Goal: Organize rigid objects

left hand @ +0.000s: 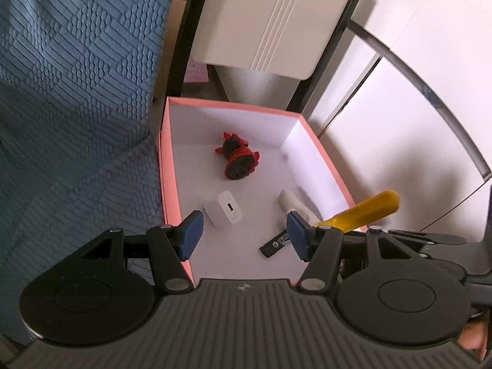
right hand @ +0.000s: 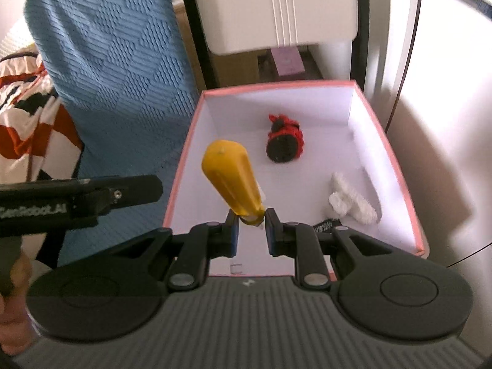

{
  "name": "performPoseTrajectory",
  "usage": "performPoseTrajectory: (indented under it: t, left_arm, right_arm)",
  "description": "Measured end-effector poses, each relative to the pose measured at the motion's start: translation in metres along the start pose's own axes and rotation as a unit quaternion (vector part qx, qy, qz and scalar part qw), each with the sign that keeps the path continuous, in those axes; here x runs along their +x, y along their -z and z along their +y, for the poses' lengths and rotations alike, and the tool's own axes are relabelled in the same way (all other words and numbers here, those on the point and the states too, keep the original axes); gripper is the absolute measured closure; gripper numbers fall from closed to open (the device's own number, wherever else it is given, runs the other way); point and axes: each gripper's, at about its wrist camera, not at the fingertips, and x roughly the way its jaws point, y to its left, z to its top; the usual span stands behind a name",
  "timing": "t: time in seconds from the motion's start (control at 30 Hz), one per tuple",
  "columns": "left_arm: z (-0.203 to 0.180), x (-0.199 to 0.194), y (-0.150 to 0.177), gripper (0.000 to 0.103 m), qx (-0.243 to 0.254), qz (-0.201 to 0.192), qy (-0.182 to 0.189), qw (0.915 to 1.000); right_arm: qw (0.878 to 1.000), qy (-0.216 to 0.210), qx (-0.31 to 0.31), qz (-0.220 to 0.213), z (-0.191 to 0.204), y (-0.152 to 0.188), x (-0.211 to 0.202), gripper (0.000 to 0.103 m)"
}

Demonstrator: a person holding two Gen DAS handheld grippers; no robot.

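Observation:
A pink box [left hand: 166, 160] with a white inside holds a red and black toy [left hand: 236, 158], a white charger [left hand: 226, 210], a white fuzzy piece [left hand: 290, 203] and a black stick [left hand: 275, 244]. My left gripper [left hand: 244, 235] is open and empty above the box's near end. My right gripper [right hand: 250, 230] is shut on a yellow-handled tool [right hand: 229, 178], held over the box [right hand: 184, 160], handle pointing up and away. The handle also shows in the left wrist view [left hand: 363, 210]. The toy [right hand: 284, 144] and fuzzy piece [right hand: 350, 200] lie below it.
A blue textured cushion [left hand: 77, 92] lies left of the box. A white panel [left hand: 267, 18] in a black frame stands behind it. White cabinet fronts [left hand: 399, 123] are to the right. A red and white cloth [right hand: 27, 113] lies far left.

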Motion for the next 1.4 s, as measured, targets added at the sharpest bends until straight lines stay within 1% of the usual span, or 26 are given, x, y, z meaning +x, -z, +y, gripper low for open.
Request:
performPoseTrajectory:
  t: [0.1,0.23,0.43,0.47,0.53,0.6,0.63,0.77,0.9,1.03,1.2,1.4]
  left_arm:
    - [0.003,0.012,-0.001,0.037,-0.006,0.009,-0.006,0.9999]
    - [0.008,0.026,-0.003,0.037,-0.016,0.02,-0.013,0.9996]
    - [0.01,0.033,-0.007,0.037,-0.022,0.027,-0.022,0.9991]
    - [0.011,0.033,-0.007,0.037,-0.023,0.026,-0.022,0.9991]
    - [0.011,0.03,-0.008,0.037,-0.024,0.024,-0.023,0.9991]
    - [0.014,0.024,-0.008,0.037,-0.04,0.02,-0.02,0.9988]
    - [0.014,0.021,-0.009,0.037,-0.045,0.018,-0.018,0.9986]
    - [0.007,-0.002,-0.014,0.037,-0.025,-0.003,-0.025,0.9994]
    - [0.003,-0.03,-0.018,0.037,-0.027,-0.023,-0.017,0.9992]
    - [-0.003,-0.054,-0.018,0.037,-0.018,-0.04,-0.012,0.999]
    - [-0.014,-0.079,-0.012,0.037,-0.009,-0.065,-0.003,0.9978]
    - [-0.02,-0.105,0.006,0.036,0.004,-0.075,-0.003,0.9972]
  right_arm:
    - [1.0,-0.002,0.004,0.024,-0.006,-0.001,0.02,0.081]
    - [0.999,-0.007,0.007,0.044,-0.011,0.0,0.038,0.081]
    - [0.998,-0.019,0.016,0.053,-0.016,0.0,0.05,0.081]
    - [0.998,-0.021,0.015,0.05,-0.016,-0.001,0.049,0.08]
    - [0.999,-0.018,0.013,0.047,-0.016,-0.002,0.047,0.065]
    - [0.999,-0.021,0.018,0.039,-0.016,-0.005,0.042,0.06]
    - [0.999,-0.021,0.02,0.034,-0.016,-0.007,0.038,0.06]
    - [1.0,-0.015,0.02,0.01,-0.013,-0.012,0.02,0.06]
    - [1.0,-0.011,0.013,-0.021,-0.007,-0.014,-0.004,0.06]
    - [0.999,-0.008,0.012,-0.046,-0.002,-0.011,-0.031,0.06]
    - [0.997,-0.007,0.012,-0.07,0.005,-0.005,-0.06,0.059]
    - [0.995,0.002,0.02,-0.101,0.009,0.013,-0.094,0.059]
